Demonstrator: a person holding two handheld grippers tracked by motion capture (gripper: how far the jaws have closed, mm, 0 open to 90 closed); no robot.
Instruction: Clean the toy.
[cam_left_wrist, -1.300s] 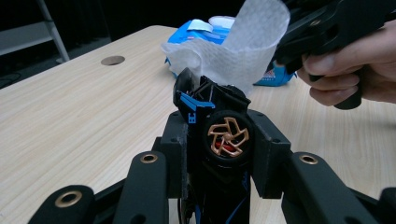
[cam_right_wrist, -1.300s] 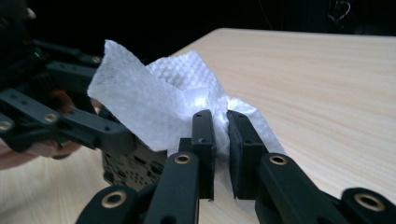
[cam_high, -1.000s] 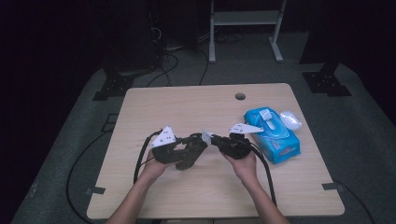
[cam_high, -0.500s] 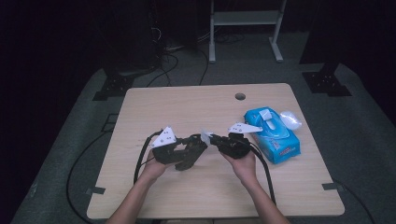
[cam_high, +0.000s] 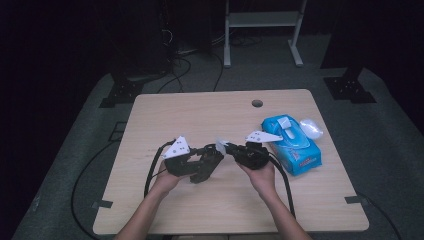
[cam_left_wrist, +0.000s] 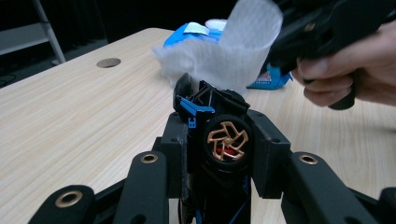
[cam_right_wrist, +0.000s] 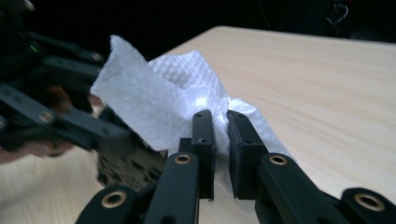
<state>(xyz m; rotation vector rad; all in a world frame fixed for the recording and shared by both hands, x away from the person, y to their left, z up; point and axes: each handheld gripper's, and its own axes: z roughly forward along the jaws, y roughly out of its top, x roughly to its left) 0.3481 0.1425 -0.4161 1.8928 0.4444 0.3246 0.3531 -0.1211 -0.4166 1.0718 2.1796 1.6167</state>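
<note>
Nearest, in the left gripper view: left gripper (cam_left_wrist: 219, 154) clamped on a small toy car (cam_left_wrist: 212, 121) — black body, blue trim, a gold-spoked wheel facing the camera, jaws pressing in from both sides. Held just above the desk (cam_high: 165, 120), near its front middle.

Just beyond, a white wipe (cam_left_wrist: 233, 51) hanging against the far end of the car. In the right gripper view: right gripper (cam_right_wrist: 220, 135) with jaws nearly together, pinching a fold of that wipe (cam_right_wrist: 154, 93); the rest of the sheet billows up and toward the car. Right hand (cam_left_wrist: 345, 79) wrapped round the grip.

From the high view: both grippers meeting nose to nose, left (cam_high: 202, 162) and right (cam_high: 235, 150), wipe a small pale patch between them (cam_high: 221, 146).

Farther right on the desk, a blue pack of wipes (cam_high: 292, 145), lid flipped open, lying flat, well clear of the work. Round cable hole (cam_high: 257, 103) toward the far edge.

Step in hand, by the look of it: wiping the car clean, cloth at the car, rubbing likely under way. Next move calls for dragging the wipe along the body with the left grip kept firm — and perhaps turning the car to reach the other faces.

Against the frame a second back: hardly any change; hands, grippers and pack in much the same places.
</note>
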